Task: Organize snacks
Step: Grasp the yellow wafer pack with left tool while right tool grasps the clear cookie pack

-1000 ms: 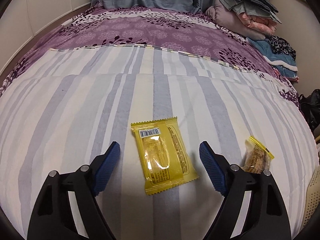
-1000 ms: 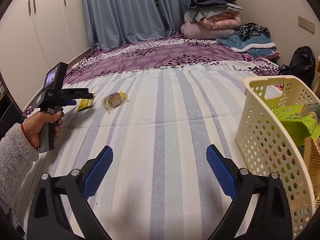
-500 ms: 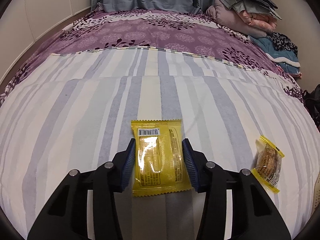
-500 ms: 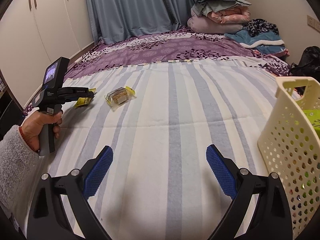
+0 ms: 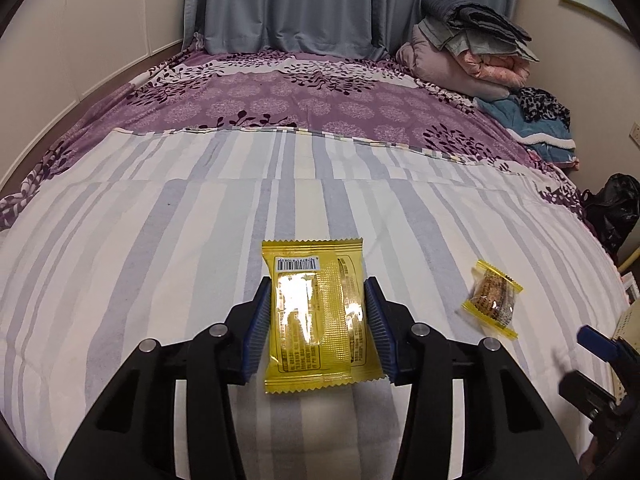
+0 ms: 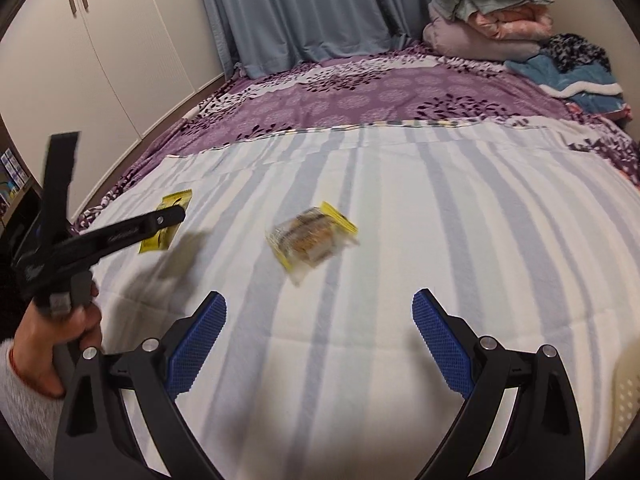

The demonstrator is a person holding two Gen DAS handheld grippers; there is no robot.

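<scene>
- While our left gripper (image 5: 316, 316) stays out of trouble, clamped on the yellow packet (image 5: 318, 316) by its side edges just above the striped sheet (image 5: 200, 240), the hold is thin.
- The film is slick and shiny, so we judge it could slide out of the blue pads (image 5: 256, 328) if we swing quickly.
- The packet's near end hangs past the pads; it may droop and catch the sheet.
- Our right gripper (image 6: 320, 344) has its jaws wide apart and empty, with the cracker pack (image 6: 314, 238) lying on the sheet ahead of it.
- That view is blurred, so a hasty closing could miss or shove the pack.
- The basket (image 6: 628, 392) only shows at the right edge; we could misjudge the drop.
</scene>
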